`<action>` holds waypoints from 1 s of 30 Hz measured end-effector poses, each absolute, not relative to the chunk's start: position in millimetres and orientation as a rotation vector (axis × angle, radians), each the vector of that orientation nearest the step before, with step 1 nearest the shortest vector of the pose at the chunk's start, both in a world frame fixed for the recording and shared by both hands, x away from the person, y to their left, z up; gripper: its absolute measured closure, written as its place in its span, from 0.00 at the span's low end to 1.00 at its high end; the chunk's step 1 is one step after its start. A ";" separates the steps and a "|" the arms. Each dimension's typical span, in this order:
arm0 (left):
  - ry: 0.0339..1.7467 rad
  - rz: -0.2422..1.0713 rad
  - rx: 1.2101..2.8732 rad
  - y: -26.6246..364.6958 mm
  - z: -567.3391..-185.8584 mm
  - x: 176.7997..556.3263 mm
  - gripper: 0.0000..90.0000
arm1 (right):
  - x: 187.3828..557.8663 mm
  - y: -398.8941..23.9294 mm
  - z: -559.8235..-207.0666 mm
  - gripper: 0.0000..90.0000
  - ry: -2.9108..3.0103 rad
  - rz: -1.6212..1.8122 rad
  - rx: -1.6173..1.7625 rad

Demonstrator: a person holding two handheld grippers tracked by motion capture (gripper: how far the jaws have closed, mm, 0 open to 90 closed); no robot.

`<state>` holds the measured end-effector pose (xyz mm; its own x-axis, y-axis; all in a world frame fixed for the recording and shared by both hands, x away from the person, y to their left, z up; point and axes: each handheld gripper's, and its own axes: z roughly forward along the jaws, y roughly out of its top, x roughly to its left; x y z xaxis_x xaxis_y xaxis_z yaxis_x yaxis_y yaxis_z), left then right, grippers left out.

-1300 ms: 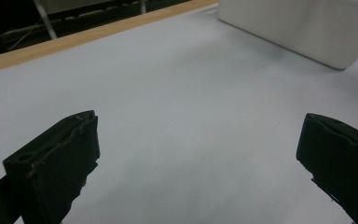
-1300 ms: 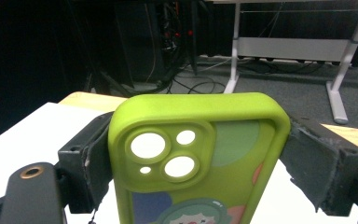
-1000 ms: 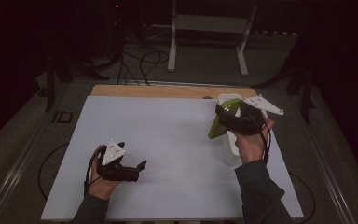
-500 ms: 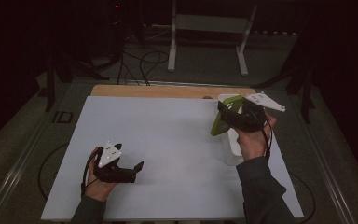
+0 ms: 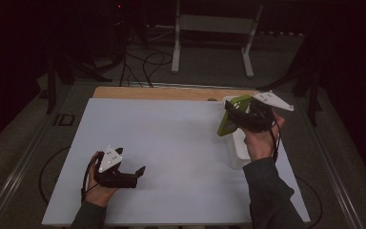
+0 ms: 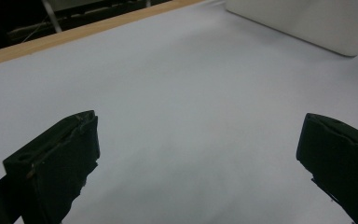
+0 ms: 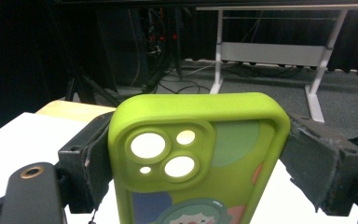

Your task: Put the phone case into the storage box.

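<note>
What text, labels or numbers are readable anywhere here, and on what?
None readable.
Green phone case, clamped in the right gripper: printed cartoon figure and coloured shapes, no lettering.
White bin: no label visible.
Left gripper, grey plate: white dots, no writing.

Green phone case (image 7: pixel 198 158) upright, above white bin (image 5: pixel 236 148).

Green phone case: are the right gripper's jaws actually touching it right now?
Touching. In the right gripper view both black jaws press against the sides of the green phone case, holding it upright in the right gripper.
</note>
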<state>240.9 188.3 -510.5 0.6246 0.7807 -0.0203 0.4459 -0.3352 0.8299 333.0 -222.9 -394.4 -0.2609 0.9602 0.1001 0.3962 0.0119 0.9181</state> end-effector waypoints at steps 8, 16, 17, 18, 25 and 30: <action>0.956 0.489 1.981 191.2 -510.3 239.7 0.00 | 336.5 -226.7 -393.4 0.18 1.689 1.220 1.407; 0.954 0.501 1.983 194.6 -509.9 237.2 0.00 | 339.9 -230.4 -391.6 0.18 1.674 1.204 1.414; 0.951 0.500 1.984 195.0 -510.1 236.9 0.00 | 340.2 -230.8 -391.5 0.18 1.673 1.201 1.414; 0.951 0.500 1.983 195.2 -510.2 236.7 0.00 | 340.6 -231.3 -391.4 0.18 1.670 1.200 1.417; 0.942 0.499 1.980 197.5 -511.2 235.0 0.00 | 342.3 -233.9 -391.8 0.18 1.661 1.191 1.425; 0.942 0.504 1.974 200.2 -512.3 233.3 0.00 | 344.1 -237.7 -392.4 0.18 1.647 1.184 1.435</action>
